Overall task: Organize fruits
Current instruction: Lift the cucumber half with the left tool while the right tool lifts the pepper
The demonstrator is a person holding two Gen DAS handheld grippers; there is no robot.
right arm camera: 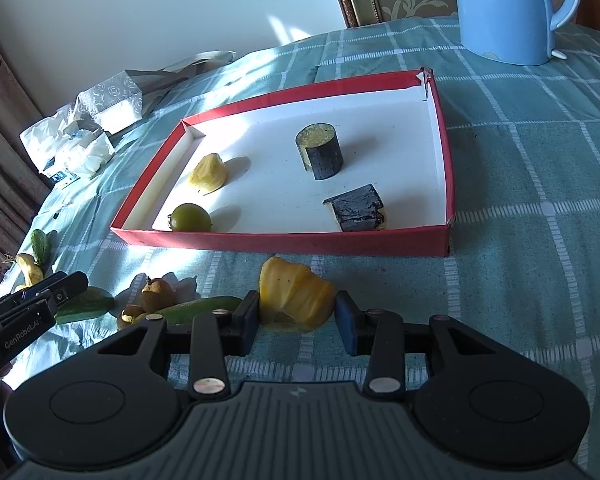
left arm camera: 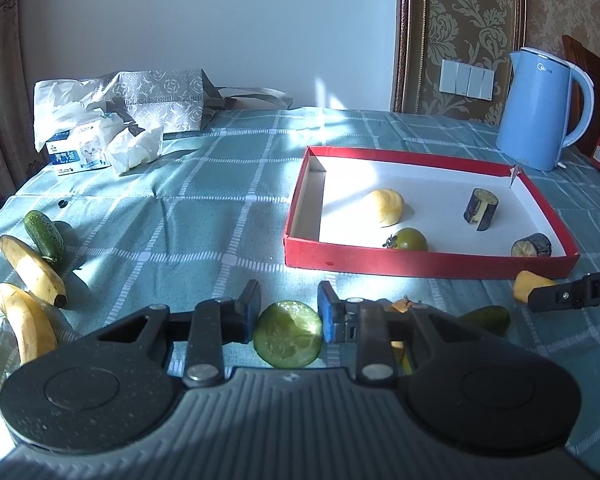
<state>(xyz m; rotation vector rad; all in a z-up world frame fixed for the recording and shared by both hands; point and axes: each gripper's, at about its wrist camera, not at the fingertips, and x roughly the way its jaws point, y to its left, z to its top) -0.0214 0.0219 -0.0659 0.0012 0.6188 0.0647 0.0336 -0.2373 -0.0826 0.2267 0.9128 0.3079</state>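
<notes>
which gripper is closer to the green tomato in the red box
Left, narrowly. The left gripper sits just in front of the green tomato, holding a cucumber piece. The right gripper sits further right, gripping a yellow piece.

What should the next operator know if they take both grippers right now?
Left gripper: shut on cucumber piece.
Right gripper: shut on yellow fruit piece, just in front of the red tray.
Done, in the tray: yellow piece, green tomato, two eggplant chunks.
Left on the cloth: bananas, whole cucumber, small brown fruits, another cucumber.
</notes>
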